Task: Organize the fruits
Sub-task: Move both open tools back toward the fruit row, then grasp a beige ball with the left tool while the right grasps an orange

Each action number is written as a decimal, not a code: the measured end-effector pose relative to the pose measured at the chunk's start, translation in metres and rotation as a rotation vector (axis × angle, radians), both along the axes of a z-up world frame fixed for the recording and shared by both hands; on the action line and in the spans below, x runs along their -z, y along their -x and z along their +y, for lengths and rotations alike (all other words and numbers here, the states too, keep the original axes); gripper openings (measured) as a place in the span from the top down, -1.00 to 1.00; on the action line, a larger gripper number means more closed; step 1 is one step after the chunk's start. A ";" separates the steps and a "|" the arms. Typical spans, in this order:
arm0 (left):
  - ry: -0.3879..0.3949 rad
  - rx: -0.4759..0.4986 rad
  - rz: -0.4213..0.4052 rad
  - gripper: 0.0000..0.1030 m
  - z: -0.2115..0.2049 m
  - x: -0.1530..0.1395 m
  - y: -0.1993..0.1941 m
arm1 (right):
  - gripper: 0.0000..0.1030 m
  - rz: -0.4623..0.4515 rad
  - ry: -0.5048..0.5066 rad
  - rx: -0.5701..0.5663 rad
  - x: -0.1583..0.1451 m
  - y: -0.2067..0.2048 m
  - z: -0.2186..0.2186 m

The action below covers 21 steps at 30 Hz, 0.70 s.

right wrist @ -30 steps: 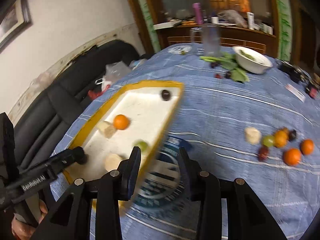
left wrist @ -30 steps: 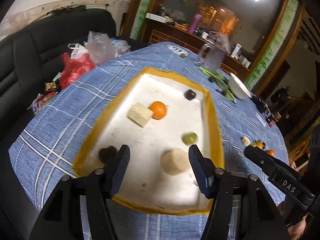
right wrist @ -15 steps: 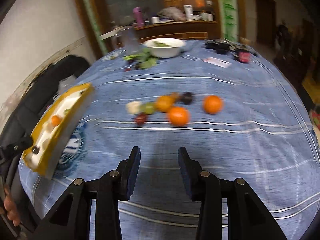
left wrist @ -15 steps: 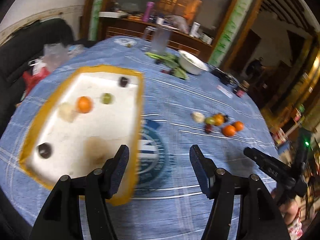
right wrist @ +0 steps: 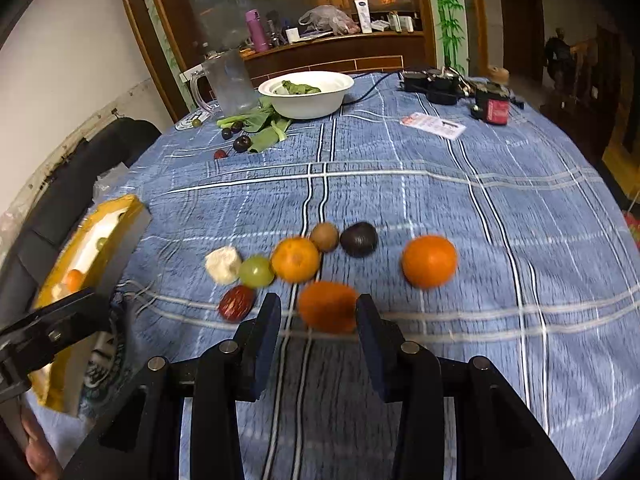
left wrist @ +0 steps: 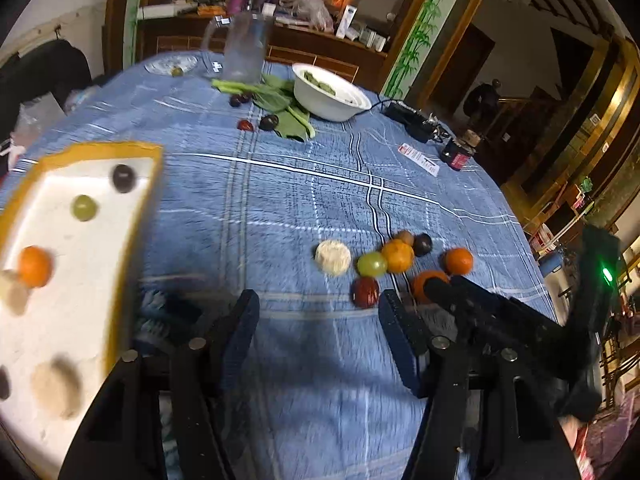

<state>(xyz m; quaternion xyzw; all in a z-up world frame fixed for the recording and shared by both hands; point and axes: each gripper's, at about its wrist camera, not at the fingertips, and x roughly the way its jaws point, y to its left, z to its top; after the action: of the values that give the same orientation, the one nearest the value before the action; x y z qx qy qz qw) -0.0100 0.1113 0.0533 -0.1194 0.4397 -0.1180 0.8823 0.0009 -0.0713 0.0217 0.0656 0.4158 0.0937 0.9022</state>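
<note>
Here the right gripper [right wrist: 318,312] straddles a blurred orange [right wrist: 328,307], fingers partly spread and seemingly not touching, near the tabletop's [right wrist: 440,184] right edge, while the left gripper [left wrist: 318,314] closes, empty.

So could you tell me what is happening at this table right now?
A person holding two grippers is sorting fruit into a yellow-rimmed tray. The right gripper has its fingers either side of an orange fruit in the loose cluster on the blue tablecloth, apparently not yet gripping it. The left gripper is closing on nothing, over bare cloth.
</note>
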 end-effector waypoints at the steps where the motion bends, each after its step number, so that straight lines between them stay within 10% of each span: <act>1: 0.008 0.005 0.006 -0.08 -0.004 0.005 -0.010 | 0.20 -0.014 0.023 0.005 0.001 -0.003 0.002; 18: -0.092 0.077 -0.050 -0.05 -0.035 0.046 -0.056 | 0.26 0.016 -0.010 0.028 0.022 -0.021 -0.013; 21: -0.104 0.091 -0.049 0.32 -0.036 0.046 -0.055 | 0.26 0.018 -0.018 0.031 0.022 -0.020 -0.014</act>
<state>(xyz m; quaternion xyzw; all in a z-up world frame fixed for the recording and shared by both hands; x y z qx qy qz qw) 0.0451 0.0752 0.0073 -0.0503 0.4287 -0.1380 0.8914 0.0208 -0.0854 0.0000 0.0811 0.4221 0.0826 0.8991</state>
